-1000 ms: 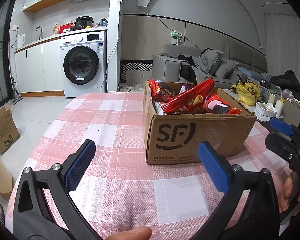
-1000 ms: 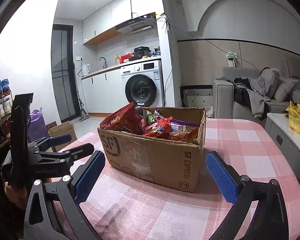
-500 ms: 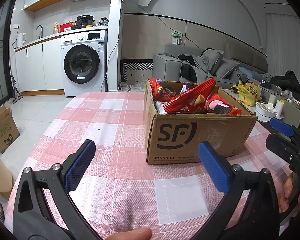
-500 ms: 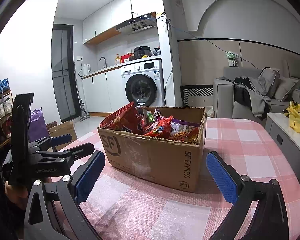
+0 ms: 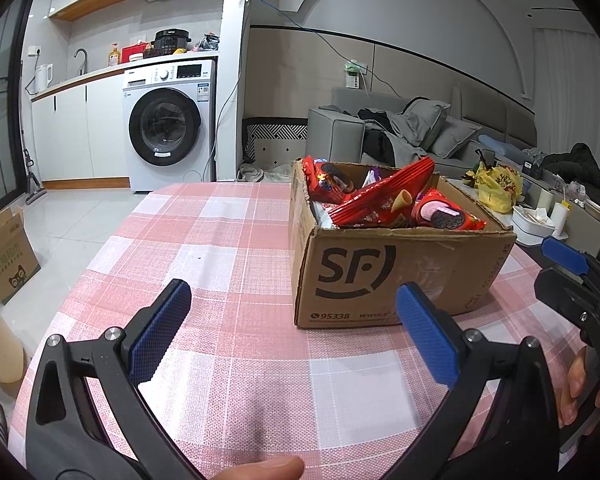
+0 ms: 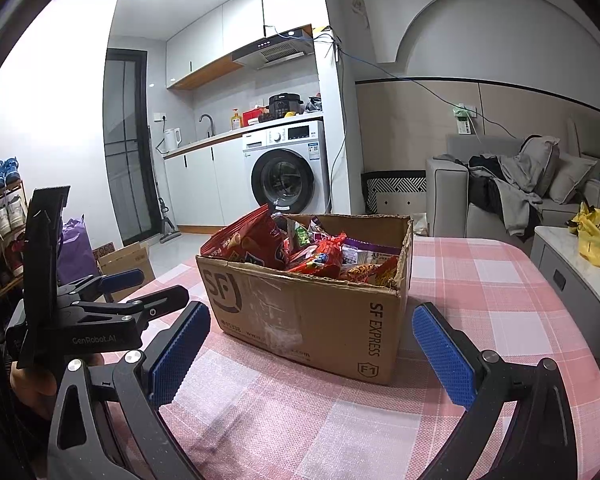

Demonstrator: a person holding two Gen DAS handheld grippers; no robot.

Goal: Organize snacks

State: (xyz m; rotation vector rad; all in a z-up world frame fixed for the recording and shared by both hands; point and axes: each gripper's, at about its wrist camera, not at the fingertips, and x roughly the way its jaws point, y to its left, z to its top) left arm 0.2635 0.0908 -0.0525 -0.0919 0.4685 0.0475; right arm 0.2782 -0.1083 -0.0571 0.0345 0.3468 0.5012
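A brown SF cardboard box (image 5: 384, 276) (image 6: 300, 316) stands open on the pink checked tablecloth (image 5: 220, 240). Several snack packets fill it: a long red chip bag (image 5: 384, 196), a red cookie packet (image 5: 444, 216), a red bag (image 6: 256, 240) leaning at its left corner. My left gripper (image 5: 292, 320) is open, low over the cloth, just short of the box's near left corner. Facing the box's front, my right gripper (image 6: 310, 344) hangs open with nothing between its fingers. Each gripper appears at the edge of the other's view.
A washing machine (image 5: 168, 128) and kitchen counter lie beyond the table's far edge. A grey sofa (image 5: 400, 132) and a side table with a yellow bag (image 5: 496, 188) are to the right. A carton (image 5: 4, 256) sits on the floor at left, shoe shelves (image 6: 0, 216) behind it.
The box sits slightly lower in the left wrist view; otherwise both grippers stay open and almost still.
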